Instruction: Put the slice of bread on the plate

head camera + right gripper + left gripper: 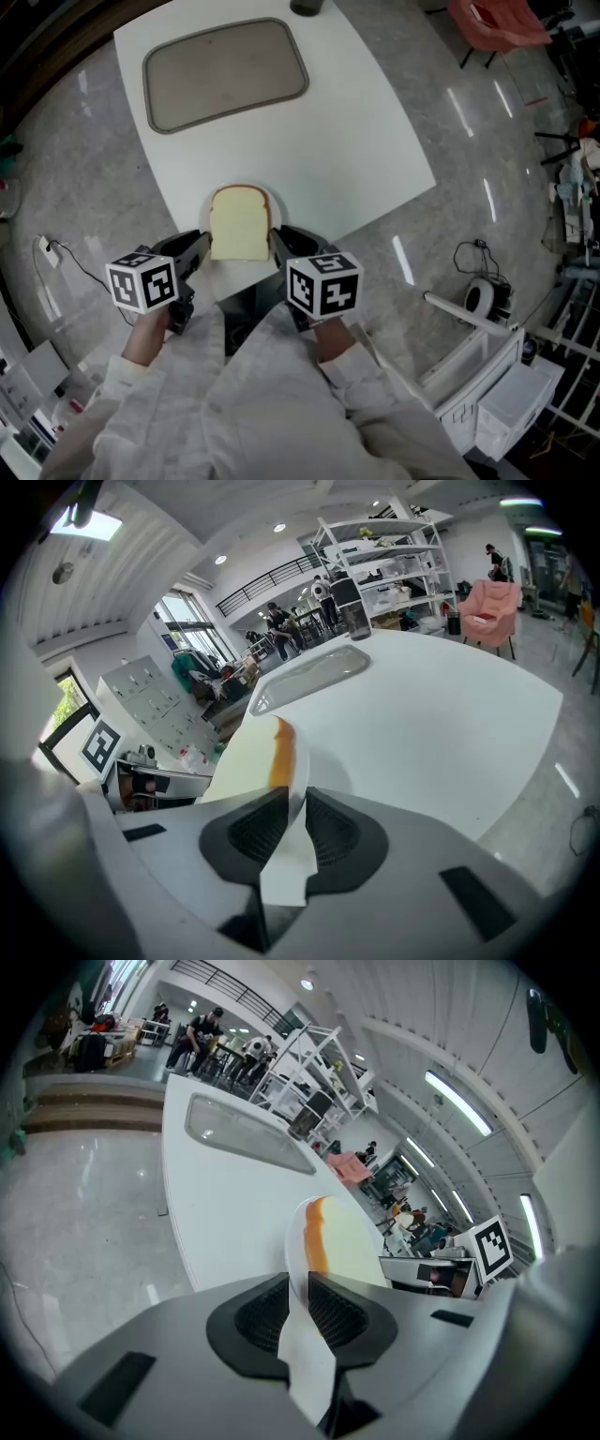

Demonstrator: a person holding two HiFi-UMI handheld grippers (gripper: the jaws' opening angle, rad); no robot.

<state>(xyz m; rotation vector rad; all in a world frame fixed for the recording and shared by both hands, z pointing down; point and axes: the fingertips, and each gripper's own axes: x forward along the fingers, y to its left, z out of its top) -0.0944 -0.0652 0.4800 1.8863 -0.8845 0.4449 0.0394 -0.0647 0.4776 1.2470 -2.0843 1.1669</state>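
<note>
A pale slice of bread [238, 223] with a brown crust lies flat on a small white plate [202, 208] over the near corner of the white table [356, 122]. My left gripper [201, 247] is shut on the plate's left rim and my right gripper [280, 242] is shut on its right rim. In the left gripper view the rim [294, 1241] runs between the jaws of the left gripper [298, 1288], with the bread [349, 1241] just beyond. The right gripper view shows the rim [302, 778] pinched in the right gripper [295, 808], beside the bread [246, 761].
A grey tray [225, 73] lies at the far end of the table, with a dark object [307, 6] behind it. A pink chair [497, 23] stands at the far right. White shelving and cables [487, 300] sit on the floor to my right.
</note>
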